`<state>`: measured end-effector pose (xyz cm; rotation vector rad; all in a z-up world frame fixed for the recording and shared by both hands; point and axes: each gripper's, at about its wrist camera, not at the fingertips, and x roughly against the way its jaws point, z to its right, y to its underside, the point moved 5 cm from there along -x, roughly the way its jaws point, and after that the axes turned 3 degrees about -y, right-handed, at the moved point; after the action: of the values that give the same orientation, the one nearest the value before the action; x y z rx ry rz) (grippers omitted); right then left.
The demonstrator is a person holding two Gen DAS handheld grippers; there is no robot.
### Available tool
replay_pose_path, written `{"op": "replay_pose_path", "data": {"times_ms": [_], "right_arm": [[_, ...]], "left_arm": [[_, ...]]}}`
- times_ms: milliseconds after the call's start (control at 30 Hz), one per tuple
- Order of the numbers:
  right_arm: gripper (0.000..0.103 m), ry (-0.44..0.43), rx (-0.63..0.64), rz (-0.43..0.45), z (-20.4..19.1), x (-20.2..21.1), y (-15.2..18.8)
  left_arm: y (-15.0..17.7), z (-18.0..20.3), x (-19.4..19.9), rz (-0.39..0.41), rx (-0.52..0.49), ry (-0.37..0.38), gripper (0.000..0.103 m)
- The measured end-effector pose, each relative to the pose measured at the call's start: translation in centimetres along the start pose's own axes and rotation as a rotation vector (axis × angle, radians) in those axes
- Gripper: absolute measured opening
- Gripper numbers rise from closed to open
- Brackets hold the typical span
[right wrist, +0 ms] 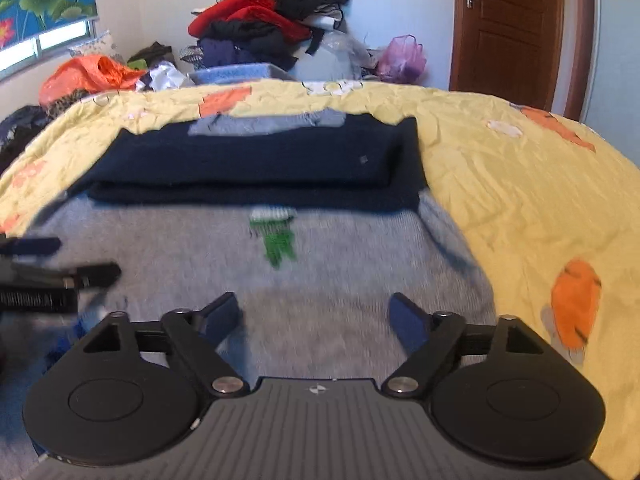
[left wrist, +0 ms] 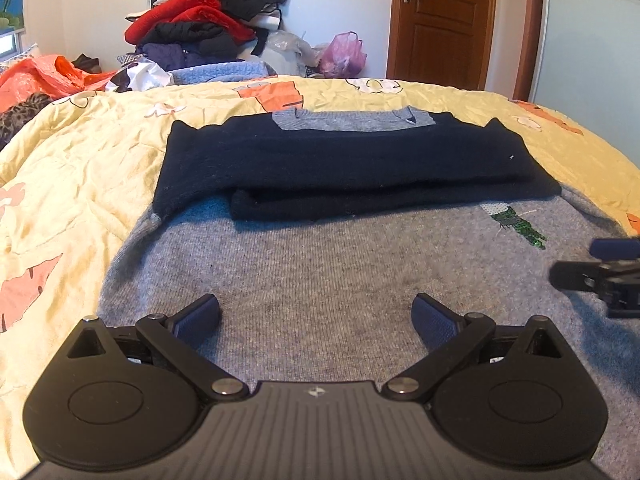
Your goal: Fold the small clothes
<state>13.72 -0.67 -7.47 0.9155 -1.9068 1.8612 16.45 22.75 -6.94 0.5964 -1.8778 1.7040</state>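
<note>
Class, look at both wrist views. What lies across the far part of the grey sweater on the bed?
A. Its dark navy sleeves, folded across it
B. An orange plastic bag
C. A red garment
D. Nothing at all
A: the dark navy sleeves lie folded across the upper part of the grey sweater, just beyond its green sequin patch, while both open grippers hang over the near part.

Sweater (left wrist: 320,280): grey knit body, navy sleeves (left wrist: 340,168), green and white sequin motif (left wrist: 518,226). Bedcover (right wrist: 500,184): pale yellow, orange and white print. Door (left wrist: 442,20): reddish-brown wood.
</note>
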Motion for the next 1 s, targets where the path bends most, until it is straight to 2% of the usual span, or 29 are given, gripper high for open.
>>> {"op": "replay_pose_path", "data": {"times_ms": [200, 500, 600, 700, 1000], "right_arm": [[0.095, -0.001, 0.012, -0.002, -0.4, 1.8, 1.6], [0.103, 0.028, 0.019, -0.011, -0.8, 3.2, 3.4], [0.103, 0.026, 0.021, -0.007, -0.8, 3.3, 3.5], [0.103, 0.027, 0.022, -0.008, -0.8, 3.2, 3.5], [0.103, 0.032, 0.025, -0.020, -1.3, 5.0, 4.8]], "left_arm": [[0.2, 0.4, 0.7, -0.023, 0.000, -0.043, 0.103], [3.6, 1.1, 5.0, -0.064, 0.100, -0.119, 0.103], [4.9, 1.6, 6.7, -0.067, 0.109, -0.110, 0.103], [6.1, 2.4, 7.7, -0.041, 0.065, -0.106, 0.103], [6.3, 2.3, 7.7, -0.016, 0.067, -0.096, 0.103]]}}
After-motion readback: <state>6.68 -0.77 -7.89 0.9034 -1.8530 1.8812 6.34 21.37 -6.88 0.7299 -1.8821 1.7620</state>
